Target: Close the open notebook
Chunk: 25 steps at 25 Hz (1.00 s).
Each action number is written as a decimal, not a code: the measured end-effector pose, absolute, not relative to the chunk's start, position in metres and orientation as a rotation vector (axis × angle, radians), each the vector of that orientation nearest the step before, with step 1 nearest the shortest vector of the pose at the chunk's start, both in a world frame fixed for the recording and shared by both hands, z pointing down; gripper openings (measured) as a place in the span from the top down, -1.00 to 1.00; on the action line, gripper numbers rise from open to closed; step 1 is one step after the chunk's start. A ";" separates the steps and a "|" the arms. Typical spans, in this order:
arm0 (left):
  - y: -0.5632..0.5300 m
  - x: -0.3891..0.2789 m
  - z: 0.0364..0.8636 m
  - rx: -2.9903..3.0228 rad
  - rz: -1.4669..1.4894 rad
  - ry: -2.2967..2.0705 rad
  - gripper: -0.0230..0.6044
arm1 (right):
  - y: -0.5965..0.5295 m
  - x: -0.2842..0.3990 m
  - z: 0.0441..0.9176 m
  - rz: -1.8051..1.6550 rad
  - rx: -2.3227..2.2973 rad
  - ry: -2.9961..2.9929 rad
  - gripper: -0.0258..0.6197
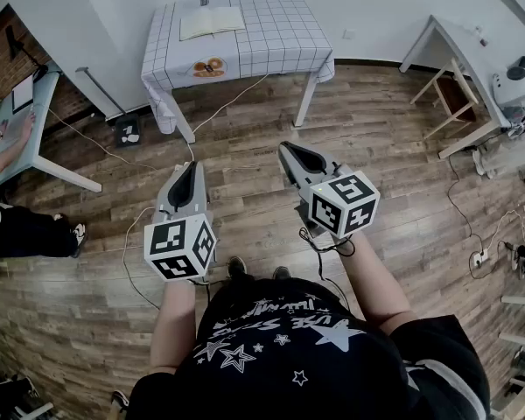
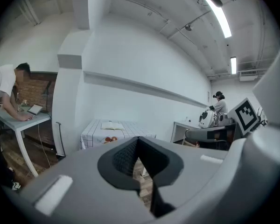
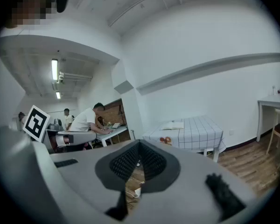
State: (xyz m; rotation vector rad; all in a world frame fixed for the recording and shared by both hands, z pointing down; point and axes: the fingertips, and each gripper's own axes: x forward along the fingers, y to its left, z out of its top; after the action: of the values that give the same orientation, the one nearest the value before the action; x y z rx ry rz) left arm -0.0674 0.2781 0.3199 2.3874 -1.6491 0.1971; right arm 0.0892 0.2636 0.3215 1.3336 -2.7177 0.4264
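Observation:
The open notebook (image 1: 212,22) lies flat on a table with a white grid cloth (image 1: 280,33) at the far side of the room. Both grippers are held in the air over the wooden floor, well short of that table. My left gripper (image 1: 189,171) is shut with nothing in it, and my right gripper (image 1: 290,150) is shut and empty too. In the left gripper view the notebook (image 2: 112,125) shows small above the closed jaw tips of the left gripper (image 2: 138,140). In the right gripper view the notebook (image 3: 173,125) sits far beyond the closed tips of the right gripper (image 3: 139,144).
A person (image 1: 4,143) leans on a light desk at the left. A white desk (image 1: 459,51) with a wooden chair stands at the right. Cables (image 1: 236,94) and a power strip (image 1: 128,133) lie on the floor in front of the table. An orange print (image 1: 208,68) marks the cloth's near edge.

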 end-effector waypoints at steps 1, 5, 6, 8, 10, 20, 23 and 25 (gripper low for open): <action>0.279 -0.065 0.319 2.389 0.189 -1.646 0.90 | 0.264 0.091 0.320 0.420 1.334 -2.717 0.87; 0.283 -0.058 0.315 2.393 0.177 -1.643 0.90 | 0.268 0.094 0.316 0.398 1.324 -2.720 0.87; 0.284 -0.057 0.315 2.395 0.181 -1.645 0.90 | 0.269 0.094 0.316 0.396 1.320 -2.724 0.88; 0.286 -0.054 0.314 2.400 0.185 -1.646 0.90 | 0.271 0.095 0.315 0.393 1.315 -2.729 0.87; 0.287 -0.051 0.313 2.403 0.186 -1.645 0.90 | 0.272 0.097 0.314 0.390 1.315 -2.732 0.87; 0.303 -0.030 0.320 2.353 0.154 -1.626 0.90 | 0.297 0.116 0.320 0.316 1.232 -2.730 0.87; 0.315 -0.021 0.322 2.339 0.149 -1.637 0.90 | 0.312 0.118 0.323 0.306 1.169 -2.759 0.87; 0.323 -0.017 0.322 2.333 0.156 -1.660 0.90 | 0.319 0.123 0.325 0.342 1.160 -2.779 0.87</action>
State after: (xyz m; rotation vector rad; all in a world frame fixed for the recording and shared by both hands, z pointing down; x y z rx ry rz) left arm -0.0172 0.3229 0.3216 2.3332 -1.6602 0.1559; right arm 0.1230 0.3189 0.3251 1.1596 -2.7795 0.3418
